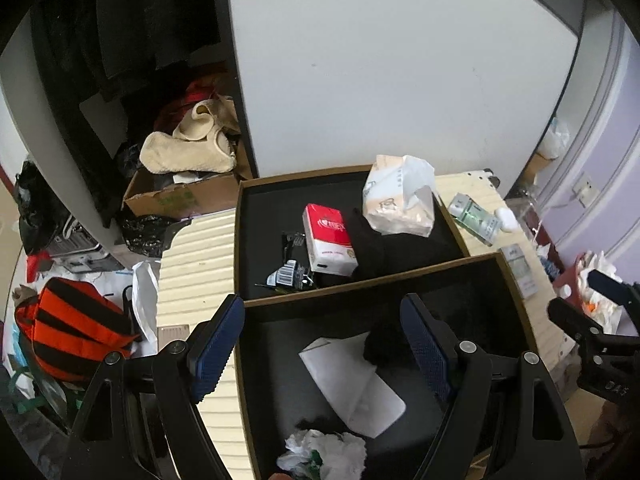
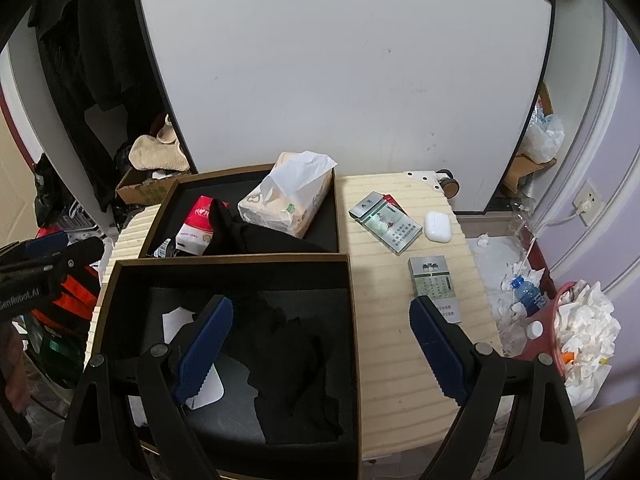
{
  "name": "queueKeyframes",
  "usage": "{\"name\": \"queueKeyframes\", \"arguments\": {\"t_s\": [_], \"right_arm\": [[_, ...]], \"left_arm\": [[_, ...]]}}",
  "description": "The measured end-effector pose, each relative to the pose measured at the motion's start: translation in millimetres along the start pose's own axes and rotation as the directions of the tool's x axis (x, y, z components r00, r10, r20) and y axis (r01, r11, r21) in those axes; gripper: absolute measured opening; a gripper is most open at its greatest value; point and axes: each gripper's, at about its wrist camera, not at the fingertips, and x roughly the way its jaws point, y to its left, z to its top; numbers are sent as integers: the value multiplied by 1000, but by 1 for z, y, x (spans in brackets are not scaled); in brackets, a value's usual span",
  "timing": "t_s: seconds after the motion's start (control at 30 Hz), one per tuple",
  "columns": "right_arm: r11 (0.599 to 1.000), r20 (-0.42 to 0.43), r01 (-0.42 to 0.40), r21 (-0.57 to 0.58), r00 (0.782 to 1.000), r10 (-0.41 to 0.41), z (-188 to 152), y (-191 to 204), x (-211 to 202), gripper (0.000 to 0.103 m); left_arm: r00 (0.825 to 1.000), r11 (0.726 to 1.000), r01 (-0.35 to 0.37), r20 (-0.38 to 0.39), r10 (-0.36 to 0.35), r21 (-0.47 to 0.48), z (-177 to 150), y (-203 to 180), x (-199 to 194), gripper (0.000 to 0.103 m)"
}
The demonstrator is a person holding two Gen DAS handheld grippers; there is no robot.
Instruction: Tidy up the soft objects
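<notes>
Two open, empty claws, left claw (image 1: 322, 340) and right claw (image 2: 320, 344): we judge the right nearer the black cloth (image 2: 292, 364), just below it in the near box (image 2: 352, 300).

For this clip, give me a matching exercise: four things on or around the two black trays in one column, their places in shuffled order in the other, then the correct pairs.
Things:
1. tissue pack
2. white earbud case
3. white sheet of paper
4. blue-capped bottle

Places:
A. on the cream surface, right of the trays
B. in the far tray
C. down by the red bin, off the surface
D. in the near tray, partly under black cloth

Pairs: 1-B, 2-A, 3-D, 4-C
</notes>
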Motion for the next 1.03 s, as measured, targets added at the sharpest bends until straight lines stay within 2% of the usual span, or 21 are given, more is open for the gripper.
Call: {"name": "queueKeyframes", "arguments": {"t_s": [0.13,0.3,0.47,1.03], "right_arm": [[1000,-3,8,-13,1000,-8,0,2,1,90],[1000,-13,10,-16,1000,-10,-1,2,3,90],[1000,-19,9,-21,1000,-10,-1,3,3,90],[999,-55,22,-50,998,-25,-4,7,12,89]], "left_arm": [[1000,999,-28,-4,28,-29,4,12,7,78],[999,995,-33,-41,29,-98,6,32,15,78],[997,993,-74,-38,71,-87,10,41,23,78],[999,997,-46,-11,46,-57,15,40,19,78]]}}
